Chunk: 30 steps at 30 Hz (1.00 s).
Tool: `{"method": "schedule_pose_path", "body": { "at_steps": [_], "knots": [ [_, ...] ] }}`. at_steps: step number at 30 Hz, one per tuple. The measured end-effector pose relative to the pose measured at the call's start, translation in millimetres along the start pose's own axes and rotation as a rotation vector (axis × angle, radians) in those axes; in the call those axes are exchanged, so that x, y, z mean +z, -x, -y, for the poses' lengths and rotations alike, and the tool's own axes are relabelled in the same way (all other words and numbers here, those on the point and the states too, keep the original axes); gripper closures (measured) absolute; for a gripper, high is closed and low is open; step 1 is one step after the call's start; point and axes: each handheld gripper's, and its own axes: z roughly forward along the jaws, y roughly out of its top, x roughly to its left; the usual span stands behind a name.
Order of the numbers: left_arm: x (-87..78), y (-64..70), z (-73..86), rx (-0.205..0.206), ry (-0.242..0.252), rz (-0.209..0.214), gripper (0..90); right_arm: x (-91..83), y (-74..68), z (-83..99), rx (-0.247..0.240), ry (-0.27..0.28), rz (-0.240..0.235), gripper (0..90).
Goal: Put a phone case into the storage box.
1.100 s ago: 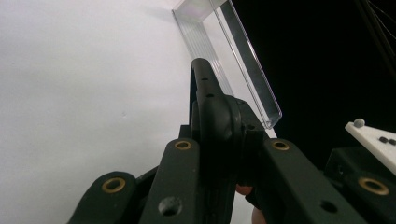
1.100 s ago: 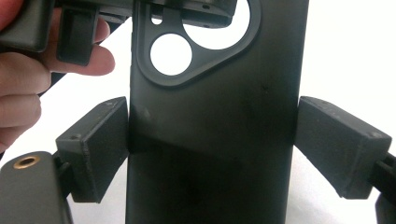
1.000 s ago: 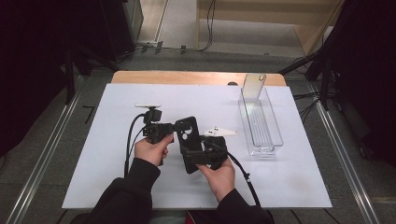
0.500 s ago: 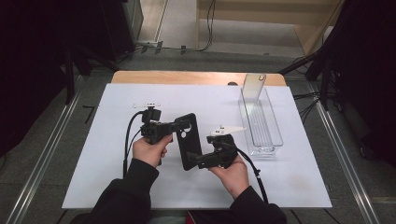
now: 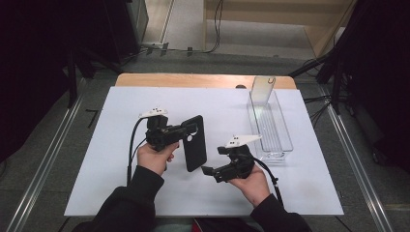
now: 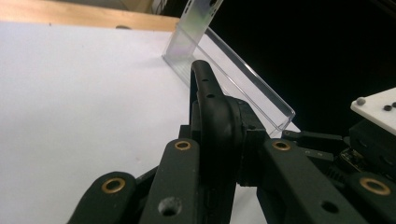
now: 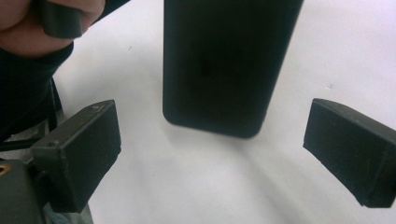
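Currently the left gripper [image 5: 186, 131] clamps the black phone case [image 5: 194, 143] by its top edge, lifted off the white surface [image 5: 106, 145]. Right gripper [image 5: 209, 171], jaws wide, sits just below the case's free end. Risk: a 1-edge pinch lets the case pivot or slip if nudged.

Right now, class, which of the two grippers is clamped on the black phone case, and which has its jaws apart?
The left gripper is clamped on the black phone case. The right gripper has its jaws wide apart, holding nothing, below the case's lower end.
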Motion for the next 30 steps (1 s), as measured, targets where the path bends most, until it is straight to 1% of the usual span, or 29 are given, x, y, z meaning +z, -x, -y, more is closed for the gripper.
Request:
{"method": "schedule_pose_path", "body": {
  "at_steps": [1, 3, 5, 8, 11, 15, 18, 21, 22, 23, 25, 30],
  "knots": [
    [0.1, -0.1, 0.5, 0.016, 0.012, 0.001, 81.7, 0.0, 0.8, 1.1, -0.004, 0.002, 0.002, 2.5],
    [0.7, -0.5, 0.6, 0.046, 0.016, -0.005, 81.7, 0.0, 1.9, 2.5, -0.004, 0.002, 0.0, 2.5],
    [0.9, -0.8, 0.8, 0.066, 0.021, -0.011, 81.7, -0.1, 2.3, 2.6, -0.019, -0.003, 0.008, 2.5],
    [0.7, -0.8, 1.9, 0.082, 0.025, -0.006, 81.6, -0.9, 2.8, 1.9, -0.033, -0.005, 0.016, 2.5],
    [0.1, 1.6, 3.4, 0.105, 0.029, -0.002, 81.6, -1.9, 4.3, 0.6, -0.035, -0.005, 0.024, 2.5],
    [-1.6, 5.5, 5.2, 0.112, 0.029, -0.003, 81.7, -4.5, 4.6, -2.5, -0.033, 0.008, 0.046, 2.5],
    [-3.0, 8.4, 6.9, 0.12, 0.034, -0.006, 81.7, -4.9, 4.5, -5.1, -0.03, 0.019, 0.051, 2.5],
    [-3.8, 12.0, 9.0, 0.122, 0.035, -0.009, 81.7, -5.4, 2.8, -8.7, -0.036, 0.043, 0.073, 2.5],
    [-3.8, 12.7, 9.4, 0.12, 0.037, -0.009, 81.7, -5.1, 1.5, -10.1, -0.021, 0.062, 0.087, 2.5],
    [-3.8, 14.2, 10.3, 0.121, 0.039, -0.013, 81.6, -5.0, 1.2, -10.8, -0.014, 0.065, 0.092, 2.5],
    [-3.6, 16.7, 11.9, 0.118, 0.041, -0.014, 81.7, -4.1, 0.2, -13.1, 0.008, 0.077, 0.084, 2.5],
    [-3.9, 20.8, 16.2, 0.119, 0.034, -0.023, 81.6, -0.5, -4.8, -19.1, 0.04, 0.1, 0.102, 2.5]
  ]
}}
